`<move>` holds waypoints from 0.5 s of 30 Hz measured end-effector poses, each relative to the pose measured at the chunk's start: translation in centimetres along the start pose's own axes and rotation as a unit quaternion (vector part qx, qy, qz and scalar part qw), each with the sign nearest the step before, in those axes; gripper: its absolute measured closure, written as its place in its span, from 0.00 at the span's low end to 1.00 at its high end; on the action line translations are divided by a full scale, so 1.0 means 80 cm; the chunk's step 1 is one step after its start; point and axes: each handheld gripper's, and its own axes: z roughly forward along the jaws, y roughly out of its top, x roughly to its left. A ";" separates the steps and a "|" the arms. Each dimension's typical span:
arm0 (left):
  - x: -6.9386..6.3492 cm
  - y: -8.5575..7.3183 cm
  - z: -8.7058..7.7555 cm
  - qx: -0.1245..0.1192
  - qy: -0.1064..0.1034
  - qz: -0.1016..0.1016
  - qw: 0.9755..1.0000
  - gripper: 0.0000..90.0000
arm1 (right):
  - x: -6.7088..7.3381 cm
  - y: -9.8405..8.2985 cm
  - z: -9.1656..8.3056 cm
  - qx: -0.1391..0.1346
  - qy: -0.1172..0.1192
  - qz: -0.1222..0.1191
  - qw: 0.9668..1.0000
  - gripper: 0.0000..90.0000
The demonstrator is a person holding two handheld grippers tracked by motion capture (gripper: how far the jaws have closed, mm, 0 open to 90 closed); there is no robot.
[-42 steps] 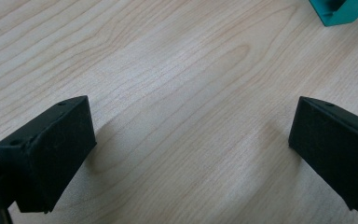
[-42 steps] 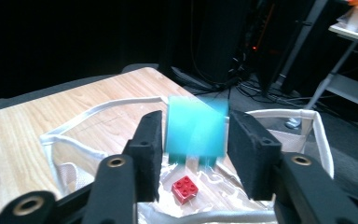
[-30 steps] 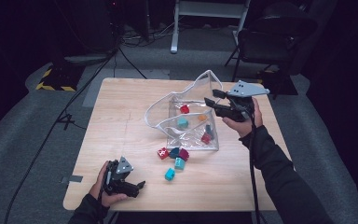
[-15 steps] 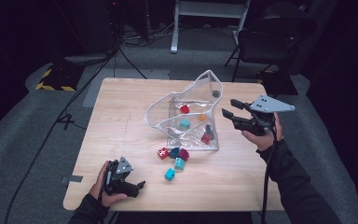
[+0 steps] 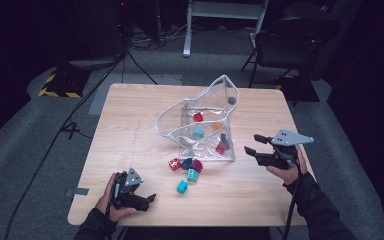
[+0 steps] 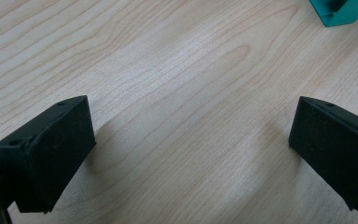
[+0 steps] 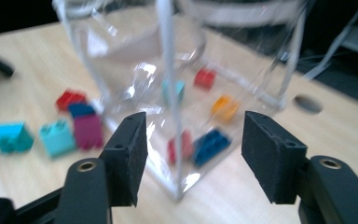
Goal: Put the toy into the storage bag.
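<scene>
Right now the right gripper (image 5: pixel 250 144) sits just beside the bag's (image 5: pixel 207 125) near right corner, its nose toward it; its jaws have just been opening, stand about half apart, and hold nothing, with the bag's upright corner seam framed between them in the right gripper view. Farther off, the left gripper (image 5: pixel 149 200) rests low on the table (image 5: pixel 130 115) with jaws wide and empty, a teal brick (image 5: pixel 182 186) close ahead. Clear, crinkly and soft, the bag stands slumped mid-table, its mouth sagging toward the loose bricks (image 5: pixel 186 165), small hard studded plastic blocks, more lying inside.
</scene>
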 end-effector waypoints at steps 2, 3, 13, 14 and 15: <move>-0.001 0.000 0.000 0.001 0.001 -0.001 1.000 0.00 | 0.004 -0.025 0.004 0.021 0.011 0.000 1.000 0.42; -0.001 0.000 0.000 0.001 0.001 -0.001 1.000 0.00 | 0.004 -0.025 0.004 0.021 0.011 0.000 1.000 0.42; -0.003 0.000 0.000 0.001 0.002 0.000 1.000 0.01 | -0.007 -0.097 0.017 0.079 0.021 0.033 0.996 0.36; -0.004 0.000 0.000 0.001 -0.001 0.002 1.000 0.01 | -0.010 -0.107 0.021 0.095 0.014 0.035 0.995 0.34; -0.004 0.000 0.000 0.001 -0.001 0.002 1.000 0.01 | -0.010 -0.107 0.021 0.095 0.014 0.035 0.995 0.34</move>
